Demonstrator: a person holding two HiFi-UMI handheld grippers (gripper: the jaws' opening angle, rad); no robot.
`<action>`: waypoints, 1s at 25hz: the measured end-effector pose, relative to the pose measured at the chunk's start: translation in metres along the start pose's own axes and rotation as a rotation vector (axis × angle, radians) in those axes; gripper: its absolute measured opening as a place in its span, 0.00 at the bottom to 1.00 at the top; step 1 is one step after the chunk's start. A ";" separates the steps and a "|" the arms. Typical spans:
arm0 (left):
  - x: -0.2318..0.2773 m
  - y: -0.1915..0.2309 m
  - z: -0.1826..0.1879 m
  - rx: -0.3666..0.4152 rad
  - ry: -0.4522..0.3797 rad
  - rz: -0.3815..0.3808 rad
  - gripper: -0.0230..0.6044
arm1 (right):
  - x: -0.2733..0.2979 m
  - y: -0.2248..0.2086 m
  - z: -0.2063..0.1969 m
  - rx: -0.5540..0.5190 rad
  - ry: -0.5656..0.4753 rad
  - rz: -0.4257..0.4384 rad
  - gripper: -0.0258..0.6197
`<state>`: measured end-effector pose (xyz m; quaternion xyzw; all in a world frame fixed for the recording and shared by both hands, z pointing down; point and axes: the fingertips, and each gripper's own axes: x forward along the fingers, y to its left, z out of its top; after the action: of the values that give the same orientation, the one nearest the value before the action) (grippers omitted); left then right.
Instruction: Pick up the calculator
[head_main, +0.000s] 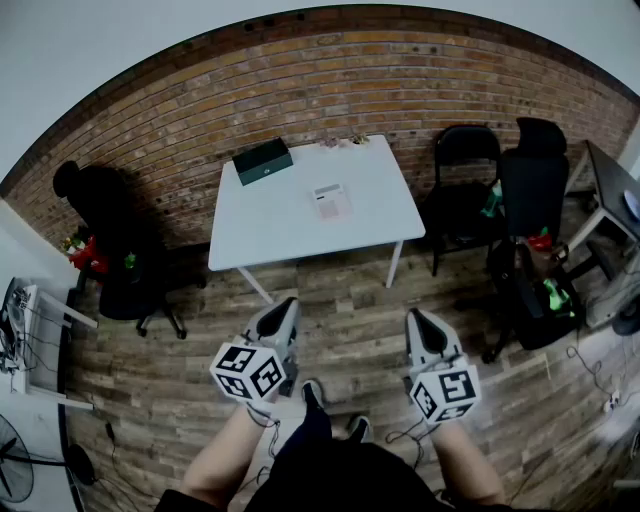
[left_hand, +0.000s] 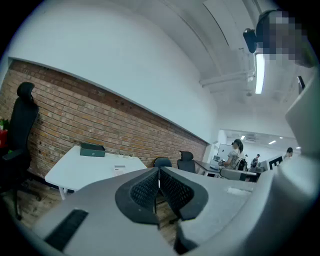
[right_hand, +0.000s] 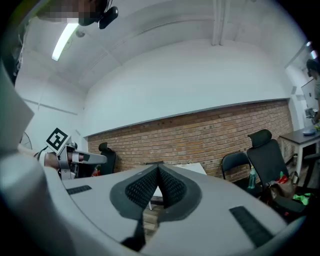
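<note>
Pressing jaws together on nothing, the left tool and right tool hang over the floor, well short of the table. The calculator lies near its middle, a green box behind. Only the left gripper view shows people in a far room; the right one seems to hide the calculator.

bench: top white, smooth, matt; no glare.
calculator: pale, plastic look; finish too small to judge.
box: dark green, matt.
wall: bare brick, rough, mortar joints showing.
floor: wood planks, grained, dull sheen.
left hand-held gripper: grey plastic shell, smooth, matt.
right hand-held gripper: same grey matt plastic.
pads: black, rubbery look, fine knobbed texture.
chair: black, matt; material unclear.
</note>
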<state>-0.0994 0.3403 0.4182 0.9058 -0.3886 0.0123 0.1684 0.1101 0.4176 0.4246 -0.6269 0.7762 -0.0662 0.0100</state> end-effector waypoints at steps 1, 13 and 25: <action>-0.003 -0.004 -0.002 -0.002 -0.002 0.004 0.05 | -0.005 -0.002 -0.001 -0.002 0.001 0.000 0.05; -0.033 -0.025 -0.008 0.004 -0.031 0.021 0.05 | -0.038 0.014 0.005 -0.035 -0.006 0.014 0.05; -0.038 0.004 0.009 0.056 -0.068 0.031 0.25 | -0.015 0.017 0.009 -0.050 -0.002 -0.040 0.17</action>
<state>-0.1298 0.3619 0.4045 0.9039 -0.4078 -0.0050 0.1293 0.0979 0.4349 0.4126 -0.6426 0.7648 -0.0464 -0.0064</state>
